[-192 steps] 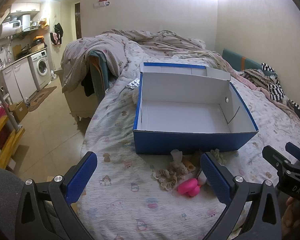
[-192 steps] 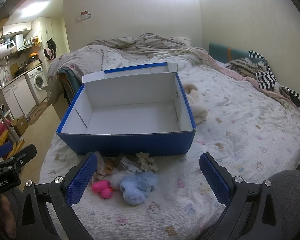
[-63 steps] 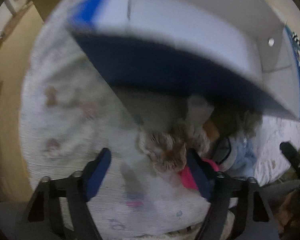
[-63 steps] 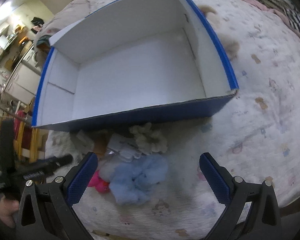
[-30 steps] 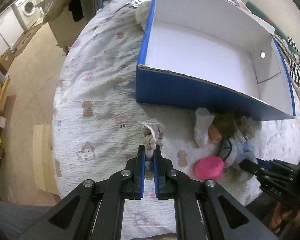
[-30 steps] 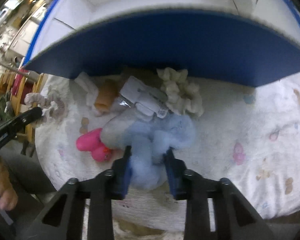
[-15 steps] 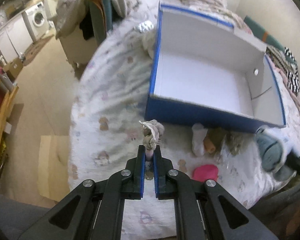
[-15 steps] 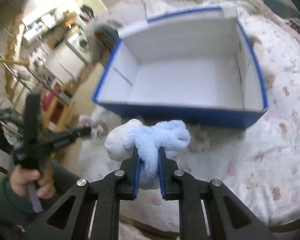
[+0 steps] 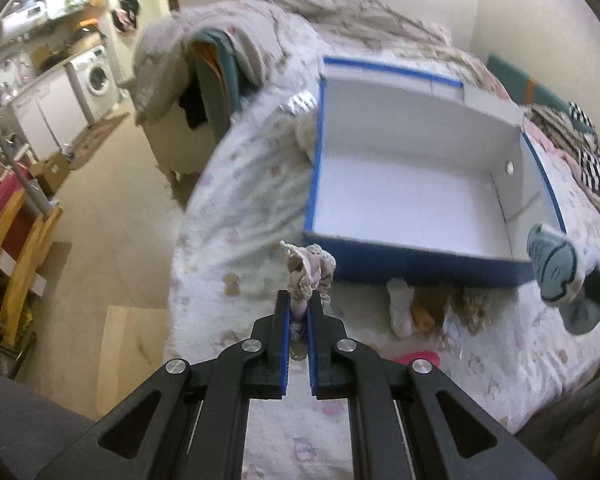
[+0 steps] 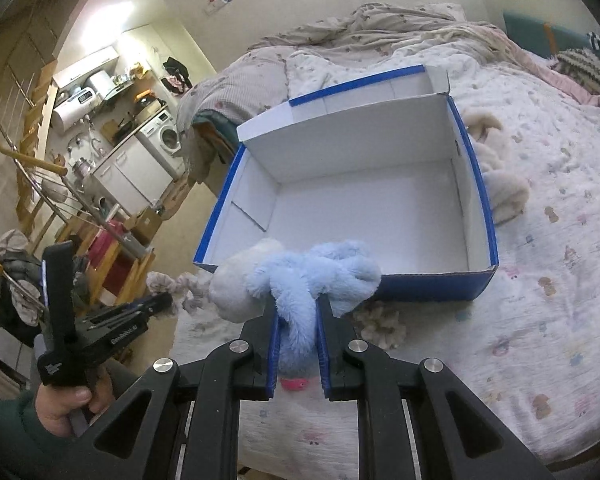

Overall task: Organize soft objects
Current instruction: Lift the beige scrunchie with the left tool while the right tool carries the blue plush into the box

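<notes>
An open blue box (image 9: 412,254) with a white, empty inside stands on the bed; it also shows in the right wrist view (image 10: 440,286). My left gripper (image 9: 299,300) is shut on a beige frilly scrunchie (image 9: 308,266) and holds it in the air before the box's near left corner. My right gripper (image 10: 297,308) is shut on a fluffy light-blue plush toy (image 10: 312,276), raised over the box's near wall. The toy also shows in the left wrist view (image 9: 558,268), and the scrunchie in the right wrist view (image 10: 176,284).
On the sheet in front of the box lie a white sock (image 9: 400,304), an orange piece (image 9: 424,316), a cream scrunchie (image 10: 380,324) and a pink toy (image 9: 418,358). A cream plush (image 10: 496,176) lies right of the box. The bed's edge and floor (image 9: 112,240) are at left.
Both grippers closed on their objects about a second ago and have lifted them off the bed. They now sit higher and nearer the box's front.
</notes>
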A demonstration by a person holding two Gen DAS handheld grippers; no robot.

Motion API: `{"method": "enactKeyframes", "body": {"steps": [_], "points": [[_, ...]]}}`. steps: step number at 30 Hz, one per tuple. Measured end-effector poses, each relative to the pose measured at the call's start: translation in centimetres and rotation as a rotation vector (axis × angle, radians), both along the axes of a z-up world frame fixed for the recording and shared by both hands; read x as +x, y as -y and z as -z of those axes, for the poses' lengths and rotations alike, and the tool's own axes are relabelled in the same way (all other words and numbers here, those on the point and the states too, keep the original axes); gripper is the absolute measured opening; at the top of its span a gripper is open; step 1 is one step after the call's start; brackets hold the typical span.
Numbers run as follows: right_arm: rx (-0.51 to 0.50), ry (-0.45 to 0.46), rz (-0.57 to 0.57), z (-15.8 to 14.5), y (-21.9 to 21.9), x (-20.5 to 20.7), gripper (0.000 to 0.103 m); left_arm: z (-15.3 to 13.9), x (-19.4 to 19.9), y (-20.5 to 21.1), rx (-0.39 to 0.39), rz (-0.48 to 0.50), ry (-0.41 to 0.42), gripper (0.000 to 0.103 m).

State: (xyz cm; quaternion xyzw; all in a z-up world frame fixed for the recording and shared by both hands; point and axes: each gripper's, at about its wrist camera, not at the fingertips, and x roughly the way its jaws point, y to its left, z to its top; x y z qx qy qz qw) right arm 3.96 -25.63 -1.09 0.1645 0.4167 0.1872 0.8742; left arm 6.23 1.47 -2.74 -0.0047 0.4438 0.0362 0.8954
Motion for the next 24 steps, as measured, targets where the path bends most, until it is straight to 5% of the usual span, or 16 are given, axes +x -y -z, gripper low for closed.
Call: {"method": "enactKeyframes", "body": {"steps": [3, 24], "points": [[-0.01, 0.008, 0.011, 0.6, 0.4, -0.3, 0.018, -1.4, -0.3, -0.2, 0.007, -0.015, 0.067, 0.007], [-0.025, 0.133, 0.094, -1.5, 1.7, 4.4, 0.018, -5.7, 6.8, 3.9, 0.02, 0.069, 0.118, 0.007]]}}
